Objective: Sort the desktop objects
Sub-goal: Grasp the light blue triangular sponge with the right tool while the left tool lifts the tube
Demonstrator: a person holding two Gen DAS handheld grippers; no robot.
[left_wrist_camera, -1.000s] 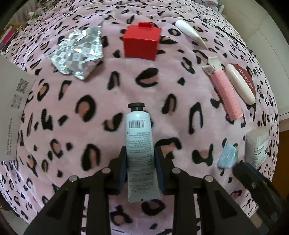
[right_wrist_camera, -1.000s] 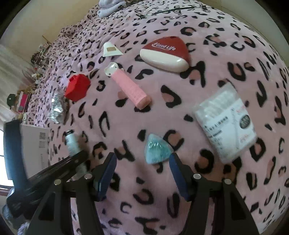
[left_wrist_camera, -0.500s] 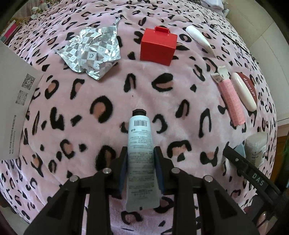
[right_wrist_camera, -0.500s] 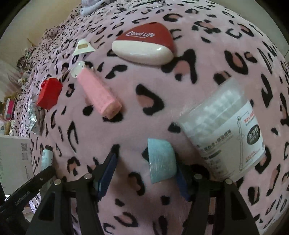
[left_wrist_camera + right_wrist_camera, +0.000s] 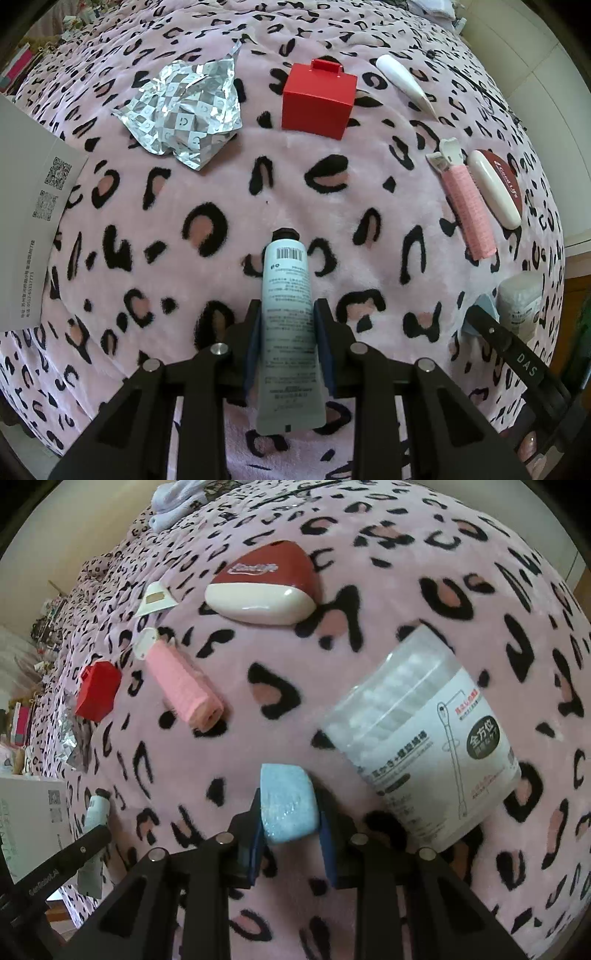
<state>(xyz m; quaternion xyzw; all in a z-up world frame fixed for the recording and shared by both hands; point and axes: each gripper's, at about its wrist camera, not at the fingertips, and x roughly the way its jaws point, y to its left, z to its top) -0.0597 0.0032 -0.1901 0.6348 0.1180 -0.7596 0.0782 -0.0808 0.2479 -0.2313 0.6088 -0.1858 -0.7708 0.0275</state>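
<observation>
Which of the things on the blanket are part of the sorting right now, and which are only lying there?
In hand now:
- pale blue tube with black cap, in left gripper
- light blue sponge wedge, in right gripper

Lying about:
- red box
- crumpled silver foil
- pink hair roller
- cotton swab pack

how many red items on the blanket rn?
2. A red box sits at the far side beside the crumpled foil. A red-and-white case lies at the right beside the pink roller. Others could be out of frame.
</observation>
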